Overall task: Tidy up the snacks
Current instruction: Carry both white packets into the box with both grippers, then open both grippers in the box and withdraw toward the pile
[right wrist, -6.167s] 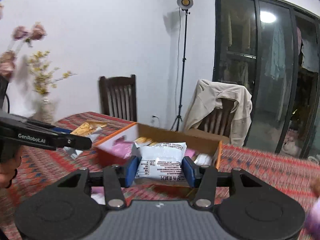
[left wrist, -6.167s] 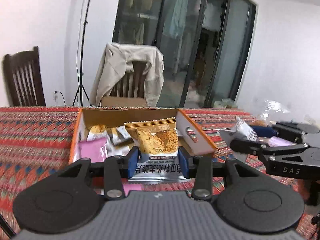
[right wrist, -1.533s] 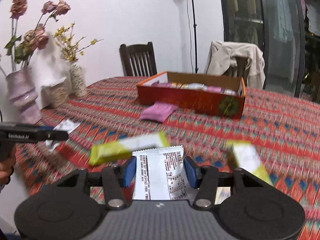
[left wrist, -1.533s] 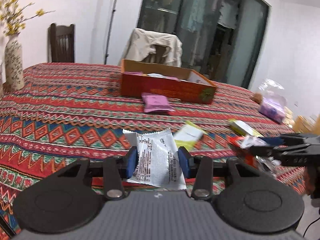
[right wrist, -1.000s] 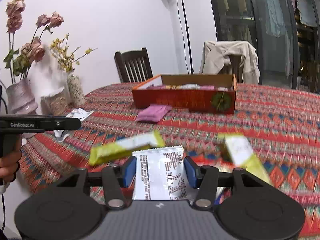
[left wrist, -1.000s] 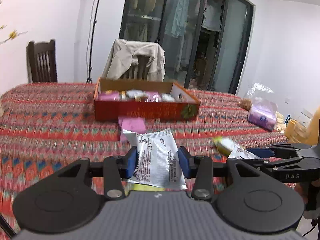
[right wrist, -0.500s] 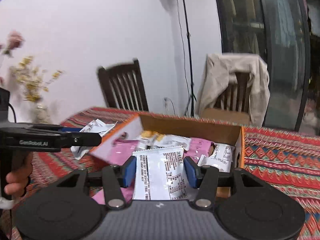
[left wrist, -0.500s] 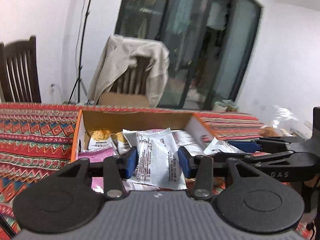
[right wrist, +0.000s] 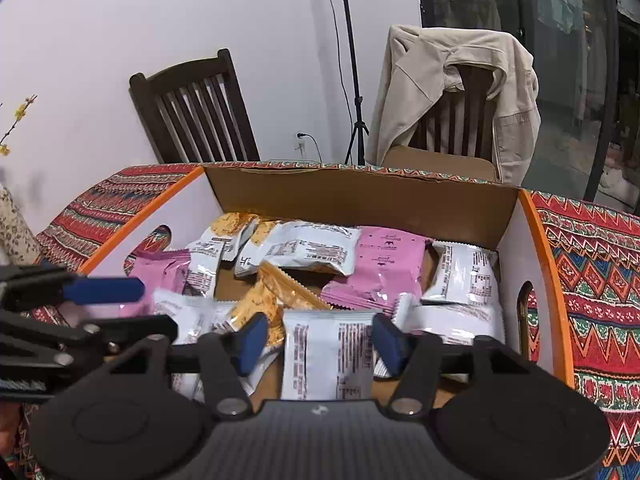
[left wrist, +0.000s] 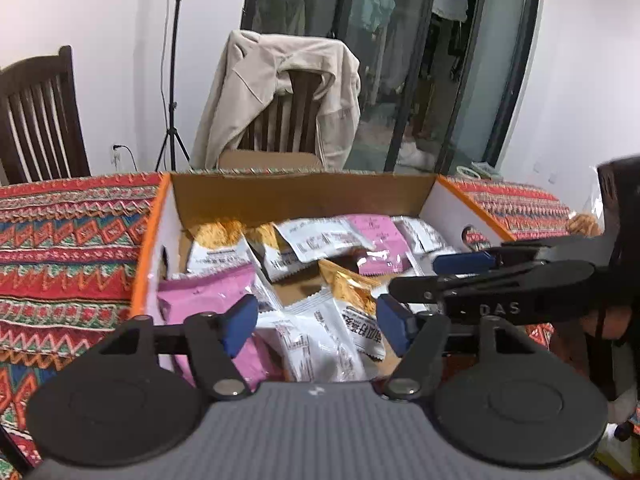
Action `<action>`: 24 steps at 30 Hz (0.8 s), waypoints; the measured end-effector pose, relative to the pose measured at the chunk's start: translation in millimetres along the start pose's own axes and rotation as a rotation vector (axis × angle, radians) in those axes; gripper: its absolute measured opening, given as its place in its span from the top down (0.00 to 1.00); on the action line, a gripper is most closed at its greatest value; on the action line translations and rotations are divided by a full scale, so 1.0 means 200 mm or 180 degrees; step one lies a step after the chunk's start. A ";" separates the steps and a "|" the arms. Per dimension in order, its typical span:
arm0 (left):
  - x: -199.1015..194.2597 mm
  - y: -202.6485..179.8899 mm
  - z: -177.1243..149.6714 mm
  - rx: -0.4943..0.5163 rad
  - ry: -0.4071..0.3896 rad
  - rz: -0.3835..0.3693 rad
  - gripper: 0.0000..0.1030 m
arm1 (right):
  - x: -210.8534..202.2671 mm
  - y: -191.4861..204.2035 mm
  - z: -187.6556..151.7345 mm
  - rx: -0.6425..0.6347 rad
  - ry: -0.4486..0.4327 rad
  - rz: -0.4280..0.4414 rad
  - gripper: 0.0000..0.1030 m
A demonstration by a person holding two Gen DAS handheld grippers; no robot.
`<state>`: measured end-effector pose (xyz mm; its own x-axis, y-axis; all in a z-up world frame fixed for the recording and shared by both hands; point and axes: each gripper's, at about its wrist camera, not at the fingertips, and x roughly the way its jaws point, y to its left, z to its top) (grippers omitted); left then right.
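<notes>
Both grippers hang over the open cardboard box (left wrist: 304, 196) with jaws that have just been widening. Left gripper (left wrist: 316, 322) stands spread, its blue pads clear of the white snack packet (left wrist: 316, 344) lying below and between them, at about 6 o'clock in the box. Right gripper (right wrist: 318, 340) is likewise parted, a white packet with black print (right wrist: 328, 356) between its pads; a narrow gap shows on the left side, and on the right I cannot tell whether the pad touches.

Counted in the right wrist view: roughly six white packets, two pink packets (right wrist: 384, 268), and about three orange-topped ones (right wrist: 272, 292), though overlaps make the tally uncertain. Print on the wrappers is too small to read. "DAS" is legible on the right gripper's side in the left wrist view, at 3 o'clock.

Box sits on a red patterned worktop (right wrist: 600, 248). Two dark wooden chairs (right wrist: 192, 116) stand at 12 o'clock, one draped with a beige jacket (right wrist: 452, 80)
</notes>
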<state>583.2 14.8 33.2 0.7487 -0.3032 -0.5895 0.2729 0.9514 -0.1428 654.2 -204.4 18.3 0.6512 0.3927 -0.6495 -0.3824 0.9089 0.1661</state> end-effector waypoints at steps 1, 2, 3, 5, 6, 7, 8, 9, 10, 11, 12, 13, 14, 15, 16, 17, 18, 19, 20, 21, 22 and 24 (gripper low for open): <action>-0.02 0.00 0.01 -0.0004 -0.0015 0.0006 0.34 | -0.02 0.00 0.00 0.0006 -0.0025 -0.0008 0.39; -0.03 0.00 0.03 -0.0012 -0.0033 0.0010 0.34 | -0.04 0.00 0.00 0.0013 -0.0047 -0.0004 0.39; -0.06 0.01 0.03 -0.0020 -0.0054 0.0024 0.34 | -0.06 0.00 0.00 0.0019 -0.0064 -0.0002 0.39; -0.13 0.00 0.04 -0.0018 -0.0086 0.0048 0.34 | -0.13 0.00 0.02 -0.0008 -0.0107 -0.0017 0.39; -0.17 0.00 0.05 -0.0013 -0.0111 0.0048 0.34 | -0.17 0.01 0.02 -0.0028 -0.0136 -0.0026 0.39; -0.21 0.00 0.05 -0.0004 -0.0129 0.0051 0.34 | -0.23 0.01 0.03 -0.0046 -0.0172 -0.0044 0.39; -0.26 -0.01 0.05 0.0011 -0.0154 0.0060 0.34 | -0.28 0.01 0.03 -0.0068 -0.0204 -0.0055 0.39; -0.31 -0.02 0.05 0.0035 -0.0185 0.0060 0.33 | -0.33 0.02 0.04 -0.0091 -0.0231 -0.0063 0.39; -0.37 -0.03 0.05 0.0066 -0.0217 0.0059 0.32 | -0.40 0.02 0.04 -0.0121 -0.0268 -0.0077 0.38; -0.43 -0.05 0.04 0.0094 -0.0251 0.0056 0.32 | -0.46 0.03 0.03 -0.0153 -0.0304 -0.0097 0.38; -0.50 -0.06 0.03 0.0121 -0.0299 0.0049 0.31 | -0.54 0.04 0.03 -0.0189 -0.0343 -0.0116 0.38; -0.56 -0.08 0.02 0.0144 -0.0341 0.0046 0.30 | -0.60 0.05 0.02 -0.0218 -0.0382 -0.0133 0.38; -0.64 -0.10 0.01 0.0172 -0.0389 0.0032 0.29 | -0.68 0.06 0.01 -0.0251 -0.0430 -0.0154 0.37; -0.72 -0.12 -0.01 0.0203 -0.0441 0.0009 0.27 | -0.77 0.08 -0.01 -0.0283 -0.0479 -0.0173 0.37; -0.79 -0.14 -0.03 0.0235 -0.0490 -0.0009 0.25 | -0.84 0.09 -0.03 -0.0309 -0.0530 -0.0187 0.36; -0.86 -0.16 -0.06 0.0269 -0.0550 -0.0011 0.23 | -0.92 0.12 -0.05 -0.0346 -0.0586 -0.0202 0.34; -0.93 -0.18 -0.09 0.0295 -0.0603 0.0005 0.20 | -1.01 0.14 -0.09 -0.0387 -0.0642 -0.0222 0.30; -1.00 -0.20 -0.12 0.0318 -0.0654 0.0026 0.20 | -1.08 0.17 -0.12 -0.0423 -0.0697 -0.0251 0.27; -1.06 -0.22 -0.15 0.0331 -0.0691 0.0039 0.19 | -1.15 0.20 -0.16 -0.0473 -0.0753 -0.0284 0.26; -1.12 -0.24 -0.19 0.0344 -0.0713 0.0050 0.19 | -1.22 0.22 -0.20 -0.0521 -0.0791 -0.0304 0.25; -1.16 -0.26 -0.23 0.0343 -0.0724 0.0059 0.19 | -1.28 0.24 -0.25 -0.0550 -0.0817 -0.0314 0.25; -1.26 -0.29 -0.33 0.0307 -0.0740 0.0075 0.19 | -1.40 0.29 -0.36 -0.0618 -0.0861 -0.0345 0.24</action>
<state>339.5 39.7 138.2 0.8713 -0.2959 -0.3915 0.3017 0.9522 -0.0482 402.7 -272.6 157.2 0.8350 0.3418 -0.4313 -0.4021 0.9140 -0.0541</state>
